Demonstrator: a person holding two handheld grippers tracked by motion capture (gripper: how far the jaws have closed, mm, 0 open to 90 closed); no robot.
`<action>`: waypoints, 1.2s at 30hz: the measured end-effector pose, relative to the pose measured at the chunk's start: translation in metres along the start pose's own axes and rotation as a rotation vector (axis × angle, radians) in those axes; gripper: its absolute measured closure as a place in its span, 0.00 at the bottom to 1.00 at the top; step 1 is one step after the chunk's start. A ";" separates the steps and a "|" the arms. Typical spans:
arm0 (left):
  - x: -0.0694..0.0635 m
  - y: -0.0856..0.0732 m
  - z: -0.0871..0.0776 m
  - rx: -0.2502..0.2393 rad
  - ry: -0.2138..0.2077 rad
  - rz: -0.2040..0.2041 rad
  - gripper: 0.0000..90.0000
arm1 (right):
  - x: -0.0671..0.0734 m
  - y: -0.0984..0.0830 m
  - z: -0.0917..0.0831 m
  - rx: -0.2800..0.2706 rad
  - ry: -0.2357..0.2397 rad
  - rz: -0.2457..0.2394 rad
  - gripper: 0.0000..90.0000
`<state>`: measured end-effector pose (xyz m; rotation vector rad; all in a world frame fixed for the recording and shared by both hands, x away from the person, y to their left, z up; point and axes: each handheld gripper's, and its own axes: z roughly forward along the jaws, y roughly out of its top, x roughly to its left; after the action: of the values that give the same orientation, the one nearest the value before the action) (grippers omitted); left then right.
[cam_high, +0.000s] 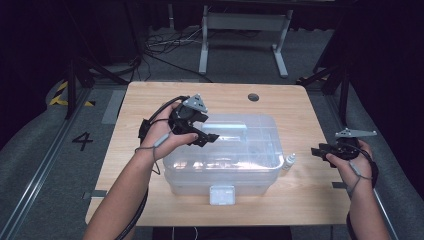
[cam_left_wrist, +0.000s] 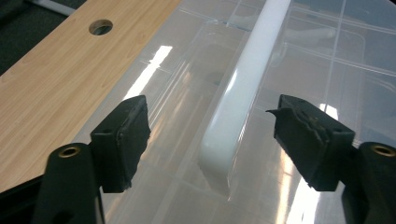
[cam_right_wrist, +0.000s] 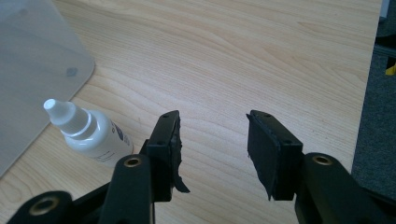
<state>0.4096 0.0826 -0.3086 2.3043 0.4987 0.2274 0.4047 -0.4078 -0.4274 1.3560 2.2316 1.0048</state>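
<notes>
- Clear plastic makes up the storage box (cam_high: 222, 160), which sits in the middle of the wooden table (cam_high: 150, 100) with its lid on and a pale latch (cam_high: 221, 195) at the near side; that central spot puts it within reach of both hands.
- Along the lid runs a white handle bar (cam_left_wrist: 243, 93), lying in a shallow recess, presumably so that it can be gripped from above.
- In the person's left hand, the left gripper (cam_left_wrist: 212, 135) hangs over the far-left part of the lid, with its jaws spread wide on either side of the bar's near end. The pads touch nothing, so this looks like lining up for a grip on the handle rather than a hold.
- To the right of the box, just beside its corner, a small white dropper bottle (cam_right_wrist: 88, 133) stands on the table. It seems to have been left outside so that it can go in once the box is open, though that is a guess.
- Held off to the table's right edge, the right gripper (cam_right_wrist: 212, 149) also has its jaws apart and empty. The bottle is near its left jaw but not between the pads.
- Keeping that hand low and close to the bottle would make for a short reach when the time comes.
</notes>
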 end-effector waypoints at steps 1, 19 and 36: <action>-0.001 0.001 0.002 0.013 -0.001 0.007 0.37 | 0.000 0.000 -0.001 -0.001 0.000 -0.001 0.62; -0.004 0.007 0.004 0.067 -0.011 0.010 0.83 | 0.004 0.001 -0.006 -0.012 -0.002 -0.016 0.63; 0.008 0.022 0.000 0.103 -0.026 -0.025 0.82 | 0.014 0.009 -0.019 -0.054 0.010 -0.046 0.65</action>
<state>0.4225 0.0721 -0.2930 2.3960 0.5365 0.1626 0.3916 -0.4006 -0.4069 1.2741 2.2158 1.0499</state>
